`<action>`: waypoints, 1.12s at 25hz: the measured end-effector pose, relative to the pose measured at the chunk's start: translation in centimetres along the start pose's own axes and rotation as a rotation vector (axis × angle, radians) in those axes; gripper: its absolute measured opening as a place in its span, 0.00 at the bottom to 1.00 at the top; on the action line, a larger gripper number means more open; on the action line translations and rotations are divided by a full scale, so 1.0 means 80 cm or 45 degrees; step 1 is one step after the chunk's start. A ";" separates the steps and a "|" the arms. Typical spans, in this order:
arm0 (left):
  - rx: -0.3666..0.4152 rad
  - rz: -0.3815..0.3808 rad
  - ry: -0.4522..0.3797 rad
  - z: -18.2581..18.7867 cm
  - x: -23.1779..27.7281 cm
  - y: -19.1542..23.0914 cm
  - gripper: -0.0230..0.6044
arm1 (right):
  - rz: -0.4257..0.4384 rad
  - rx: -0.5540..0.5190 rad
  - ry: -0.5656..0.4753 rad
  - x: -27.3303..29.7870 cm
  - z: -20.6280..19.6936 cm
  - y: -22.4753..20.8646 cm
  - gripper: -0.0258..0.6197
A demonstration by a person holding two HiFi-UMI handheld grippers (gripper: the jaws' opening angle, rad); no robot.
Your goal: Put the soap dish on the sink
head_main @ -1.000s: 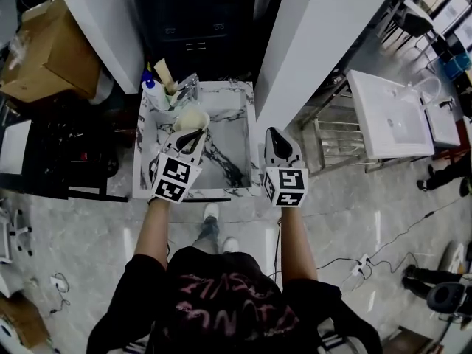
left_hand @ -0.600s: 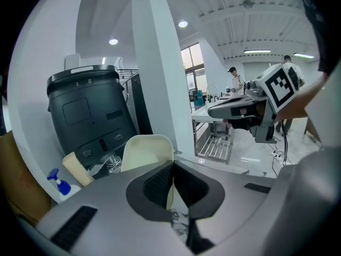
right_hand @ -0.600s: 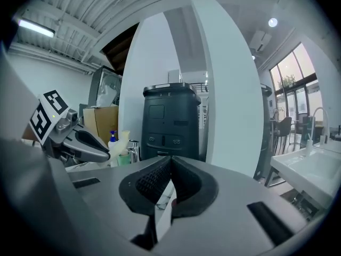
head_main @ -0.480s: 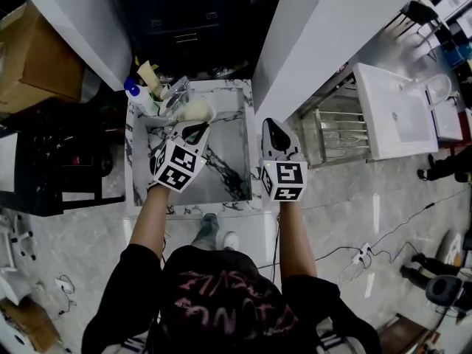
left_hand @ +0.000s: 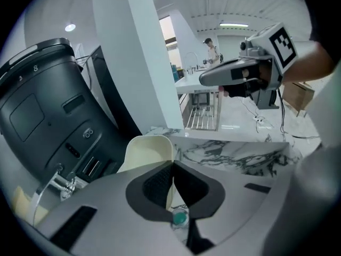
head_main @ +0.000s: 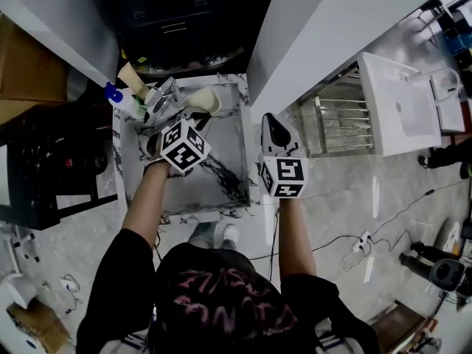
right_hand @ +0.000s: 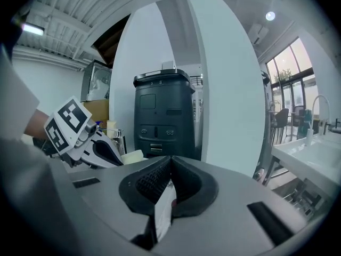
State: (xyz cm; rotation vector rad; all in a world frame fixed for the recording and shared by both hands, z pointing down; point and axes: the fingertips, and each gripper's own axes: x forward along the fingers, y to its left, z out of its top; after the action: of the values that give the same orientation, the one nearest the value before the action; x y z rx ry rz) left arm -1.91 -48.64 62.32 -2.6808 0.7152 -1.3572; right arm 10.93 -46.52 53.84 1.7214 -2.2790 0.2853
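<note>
A cream soap dish (head_main: 205, 99) hangs over the back of the marble sink (head_main: 193, 214), close to the faucet. My left gripper (head_main: 195, 116) is shut on the dish's near edge. In the left gripper view the dish (left_hand: 146, 151) rises from between the closed jaws of that gripper (left_hand: 171, 167). My right gripper (head_main: 271, 127) hovers over the sink's right rim, shut, with nothing seen in its grip. The right gripper view looks along that gripper (right_hand: 170, 164) at the left gripper (right_hand: 101, 145) and the dish (right_hand: 132, 156).
A chrome faucet (head_main: 164, 94) and a blue-capped bottle (head_main: 122, 102) stand at the sink's back left corner. A dark cabinet (head_main: 177, 21) stands behind the sink and a white column (head_main: 332, 28) at its right. Further right are a metal rack (head_main: 335, 127) and a white basin (head_main: 402, 105).
My left gripper has carried the soap dish away from me, toward the back of the sink near the faucet. The right gripper has stayed by the right rim.
</note>
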 end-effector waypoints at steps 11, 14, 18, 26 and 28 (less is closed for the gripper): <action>0.228 -0.083 0.181 -0.028 0.070 0.005 0.08 | -0.019 0.032 0.061 0.029 -0.026 -0.021 0.06; 0.259 -0.081 0.200 -0.033 0.078 0.008 0.09 | -0.027 0.050 0.060 0.031 -0.026 -0.025 0.06; 0.299 -0.060 0.217 -0.036 0.086 0.011 0.09 | -0.046 0.063 0.074 0.029 -0.033 -0.030 0.06; 0.252 -0.046 0.201 -0.030 0.087 0.011 0.21 | -0.079 0.070 0.084 0.021 -0.039 -0.043 0.06; 0.222 -0.033 0.189 -0.028 0.083 0.012 0.21 | -0.077 0.072 0.079 0.020 -0.036 -0.041 0.06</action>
State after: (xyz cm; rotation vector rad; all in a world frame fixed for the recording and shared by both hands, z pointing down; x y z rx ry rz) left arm -0.59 -51.95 68.44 -2.4844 0.5463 -1.5595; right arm 13.92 -47.92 57.09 1.7798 -2.1910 0.3887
